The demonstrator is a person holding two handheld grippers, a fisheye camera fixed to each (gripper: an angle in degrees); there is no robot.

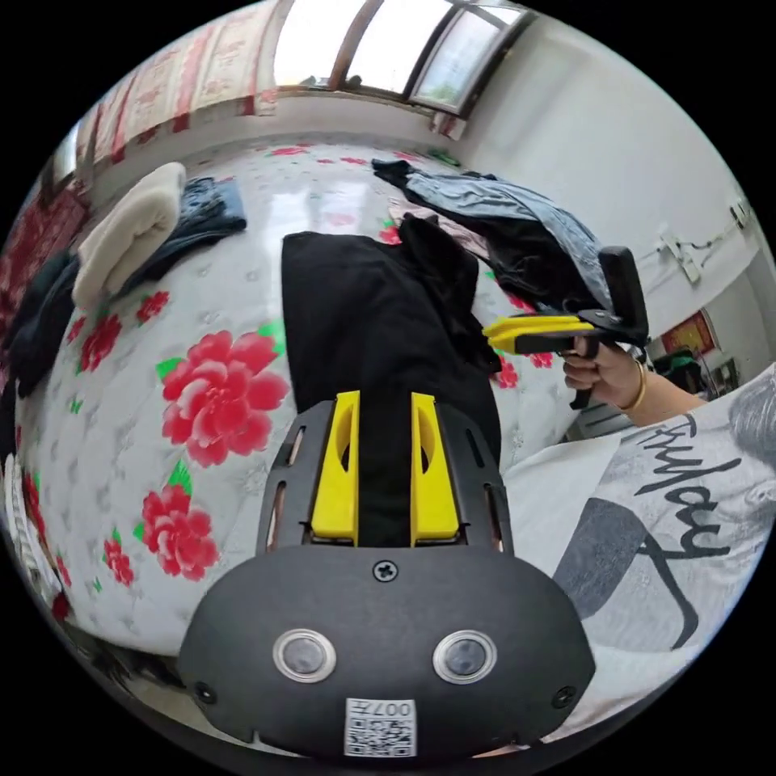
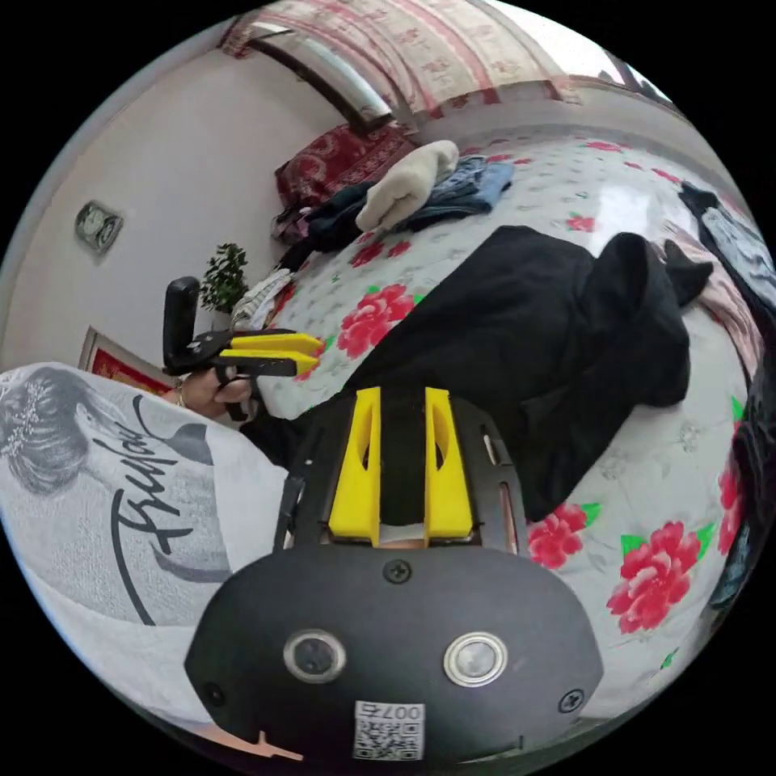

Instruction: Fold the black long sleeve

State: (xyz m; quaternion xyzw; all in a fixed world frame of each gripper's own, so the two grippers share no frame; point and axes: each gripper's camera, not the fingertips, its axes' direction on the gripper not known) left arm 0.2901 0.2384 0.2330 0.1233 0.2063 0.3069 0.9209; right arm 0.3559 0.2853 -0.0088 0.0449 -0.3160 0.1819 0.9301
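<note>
Here the black long sleeve point(image 1: 372, 323) lies on the floral bed point(image 1: 218, 242), clothes pile point(image 1: 517, 226) beside; left gripper point(image 1: 385, 404) and right gripper point(image 2: 402, 400) both parted, empty.

Open floral bedspread point(image 1: 234, 267) L of black long sleeve point(image 1: 364, 323); clothes heap point(image 1: 517, 226) crowding R.

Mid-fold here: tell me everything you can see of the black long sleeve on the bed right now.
The black long sleeve is plain, matte, soft-looking fabric, lying on the flowered bedspread. One side lies flat with a straight edge; the other is bunched into rumpled folds near the heap of dark clothes. Neither hand-held gripper holds it: the left and right hang open above its near end.
</note>
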